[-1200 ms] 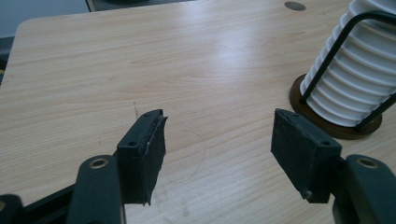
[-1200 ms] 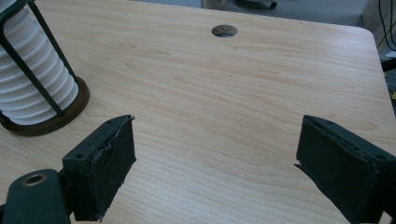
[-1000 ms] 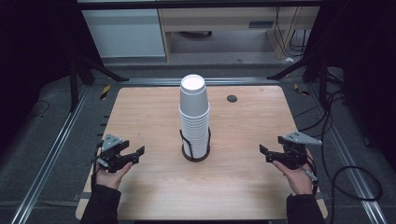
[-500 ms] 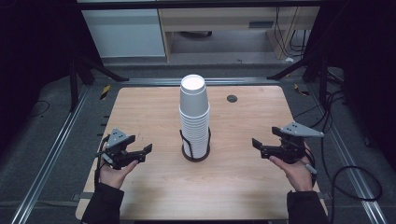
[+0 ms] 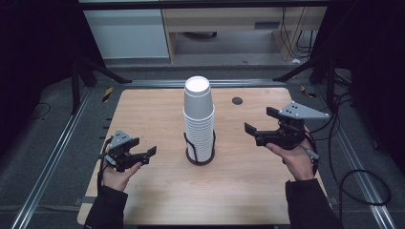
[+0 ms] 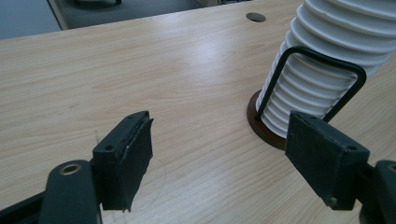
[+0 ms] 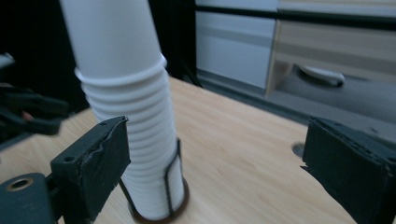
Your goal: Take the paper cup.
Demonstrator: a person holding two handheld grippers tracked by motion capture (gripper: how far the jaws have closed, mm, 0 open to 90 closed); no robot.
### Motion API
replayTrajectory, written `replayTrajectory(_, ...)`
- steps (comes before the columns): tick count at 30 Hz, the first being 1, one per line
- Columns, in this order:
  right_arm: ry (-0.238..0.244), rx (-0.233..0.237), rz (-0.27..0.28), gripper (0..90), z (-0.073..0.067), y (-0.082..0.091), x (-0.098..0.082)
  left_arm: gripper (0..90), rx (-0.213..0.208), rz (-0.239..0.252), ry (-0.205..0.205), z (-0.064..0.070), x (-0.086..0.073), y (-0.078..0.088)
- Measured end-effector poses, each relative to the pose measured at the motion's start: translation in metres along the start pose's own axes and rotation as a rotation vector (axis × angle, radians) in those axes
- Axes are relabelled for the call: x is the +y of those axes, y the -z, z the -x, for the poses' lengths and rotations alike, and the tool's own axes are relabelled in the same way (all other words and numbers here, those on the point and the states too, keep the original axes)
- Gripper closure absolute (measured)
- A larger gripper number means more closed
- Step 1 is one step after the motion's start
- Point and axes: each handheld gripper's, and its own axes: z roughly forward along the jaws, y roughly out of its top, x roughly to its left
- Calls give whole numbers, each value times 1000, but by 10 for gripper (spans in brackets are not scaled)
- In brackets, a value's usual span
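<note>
A tall stack of white paper cups (image 5: 198, 114) stands in a black wire holder (image 5: 199, 156) at the middle of the wooden table (image 5: 157, 109). My left gripper (image 5: 151, 153) rests low at the left of the stack, open with nothing between its pads. In the left gripper view the left gripper (image 6: 219, 126) frames bare wood, with the stack (image 6: 327, 56) at the right. My right gripper (image 5: 259, 122) is lifted at the right of the stack, open and pointing at it. Its jaws have just been opening, with nothing between them. In the right gripper view the right gripper (image 7: 217, 128) faces the stack (image 7: 135, 126) farther off.
A dark round hole (image 5: 237, 100) sits in the table behind the stack on the right. Beyond the far edge stands a low cabinet (image 5: 215, 24). Black stand legs (image 5: 95, 69) and cables (image 5: 363, 176) lie on the floor around the table.
The right gripper has risen and come in toward the cup stack, and its jaws have opened. The left gripper has barely shifted.
</note>
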Motion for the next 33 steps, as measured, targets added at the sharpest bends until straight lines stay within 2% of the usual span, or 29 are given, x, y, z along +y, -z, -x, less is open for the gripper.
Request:
replayTrajectory(1, 0, 0, 0, 76, 0, 0, 0, 222, 0, 0, 0, 0, 0, 0)
replayTrajectory(2, -3, 40, 28, 74, -7, -3, 10, 221, 1, -1, 1, 0, -1, 0)
replayTrajectory(3, -3, 40, 28, 74, -7, -3, 10, 220, 1, -1, 1, 0, -1, 0)
replayTrajectory(4, 12, 57, 37, 65, -13, -8, 19, 220, 0, 0, 2, 0, -2, 1)
replayTrajectory(10, 50, 86, 58, 60, -32, -24, 41, 219, -5, -8, 10, -1, -4, -1)
replayTrajectory(15, 81, 107, 53, 56, -45, -41, 52, 225, -4, -12, 15, -3, -4, -2)
replayTrajectory(21, 67, 125, 54, 60, -53, -59, 58, 228, -12, -18, 16, -2, -5, -3)
replayTrajectory(24, 53, 131, 53, 66, -60, -75, 60, 228, -13, -17, 14, -2, -4, -3)
replayTrajectory(29, 30, 148, 47, 67, -65, -89, 61, 227, -12, -11, 16, -2, -3, -1)
replayTrajectory(33, 43, 139, 34, 63, -68, -97, 58, 227, -12, -10, 17, -3, -4, 0)
